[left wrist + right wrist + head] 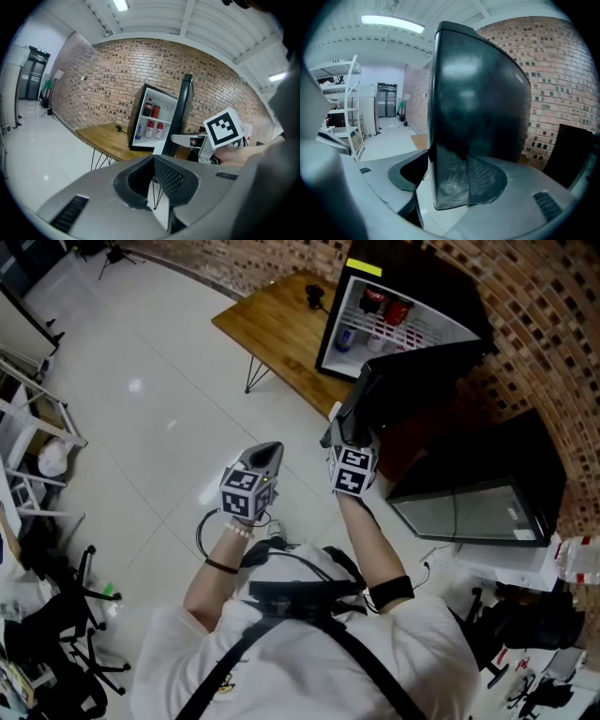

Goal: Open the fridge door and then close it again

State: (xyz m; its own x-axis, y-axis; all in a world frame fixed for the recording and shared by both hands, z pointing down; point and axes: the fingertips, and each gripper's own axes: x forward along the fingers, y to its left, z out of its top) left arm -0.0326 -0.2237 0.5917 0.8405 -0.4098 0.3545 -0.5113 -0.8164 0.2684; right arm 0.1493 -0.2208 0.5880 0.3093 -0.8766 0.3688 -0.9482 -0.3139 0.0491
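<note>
A small black fridge (394,320) stands open on a wooden table (277,320), with cans and bottles (384,310) on its white shelves. Its black door (422,371) swings out toward me. My right gripper (342,427) is shut on the door's free edge. In the right gripper view the door (478,103) fills the gap between the jaws of the right gripper (450,187). My left gripper (267,454) hangs shut and empty over the floor, left of the door. The left gripper view, over the left gripper (157,187), shows the fridge (152,122), its door (185,112) edge-on, and the right gripper (180,139).
A black appliance with a glass front (487,493) sits low at the right, close beside my right arm. A brick wall (544,343) runs behind the fridge. A white rack (28,427) and an office chair (56,615) stand at the left, across the white tiled floor (159,427).
</note>
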